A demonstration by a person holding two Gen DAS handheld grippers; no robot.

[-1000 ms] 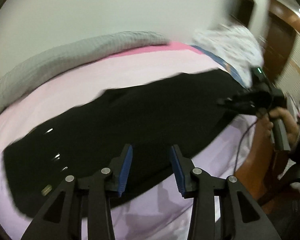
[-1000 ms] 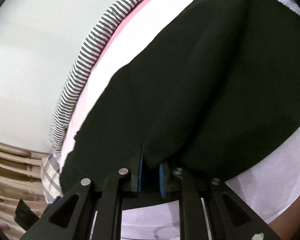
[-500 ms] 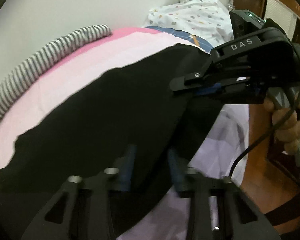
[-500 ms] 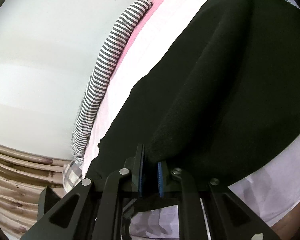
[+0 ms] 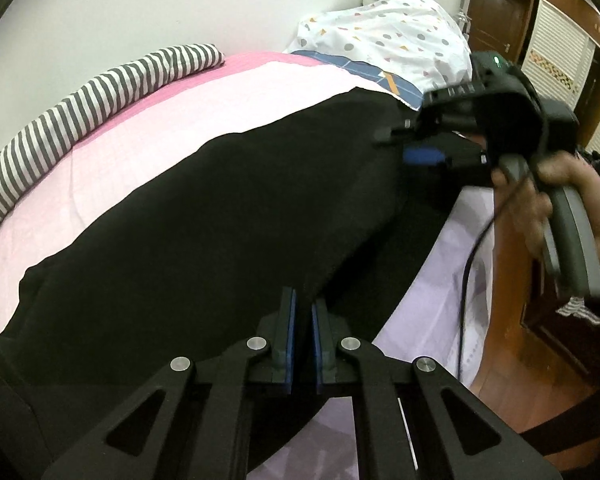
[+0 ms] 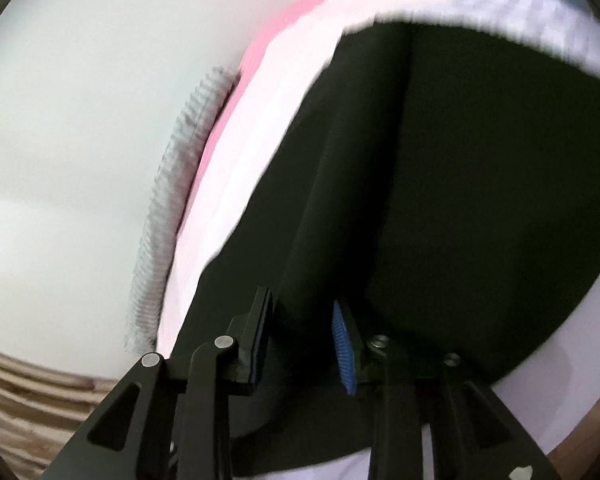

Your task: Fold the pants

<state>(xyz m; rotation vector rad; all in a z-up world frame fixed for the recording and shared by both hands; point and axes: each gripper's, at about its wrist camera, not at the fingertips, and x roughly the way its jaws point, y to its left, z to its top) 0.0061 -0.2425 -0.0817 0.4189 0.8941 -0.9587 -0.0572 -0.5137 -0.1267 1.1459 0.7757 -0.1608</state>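
Left tool [image 5: 303, 314] pinching pants [image 5: 220, 216] edge

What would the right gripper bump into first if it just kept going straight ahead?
Most likely the black pants. The right gripper stands open with the dark cloth directly ahead and between its fingers, the pink sheet only beyond. The blurred picture makes depth uncertain.

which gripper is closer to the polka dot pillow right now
Right. In the left wrist view the right gripper sits just below the polka dot pillow, over the far end of the black pants. The left gripper is down at the near edge.
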